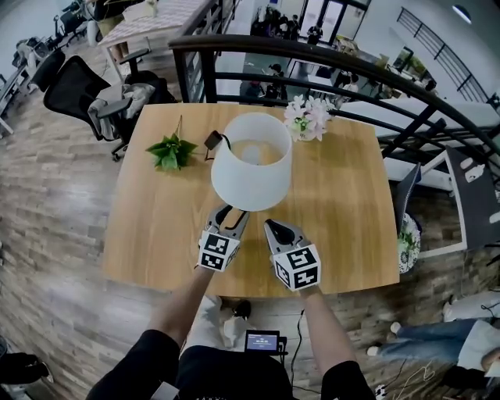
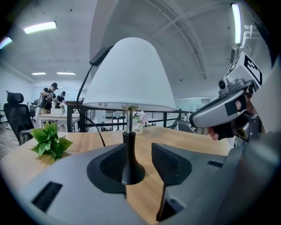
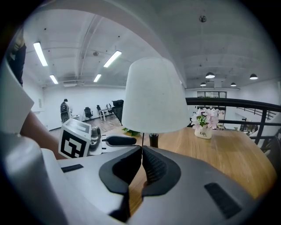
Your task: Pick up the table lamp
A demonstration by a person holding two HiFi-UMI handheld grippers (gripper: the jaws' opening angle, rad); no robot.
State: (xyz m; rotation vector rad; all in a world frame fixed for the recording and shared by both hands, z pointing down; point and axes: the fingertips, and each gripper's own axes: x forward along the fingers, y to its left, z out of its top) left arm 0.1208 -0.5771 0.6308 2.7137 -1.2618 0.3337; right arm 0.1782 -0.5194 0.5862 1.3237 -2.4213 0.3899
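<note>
Wooden table (image 1: pixel 344 203): table lamp (image 1: pixel 251 160) between left gripper's (image 2: pixel 137 154) open fingers (image 2: pixel 169 165), right gripper's (image 3: pixel 142 151) closed; leafy sprig (image 1: pixel 172 151), perhaps artificial, beside.

We are in an open-plan office. A black swivel chair (image 1: pixel 74 86) stands on the wood-look floor (image 1: pixel 47 203) with a long desk (image 1: pixel 148 19) behind it. A dark metal railing (image 1: pixel 312 58) curves past the table, and we see more people beyond it. Strip lights (image 2: pixel 40 27) run across the white ceiling, and people (image 2: pixel 49 99) stand at a far workstation.
</note>
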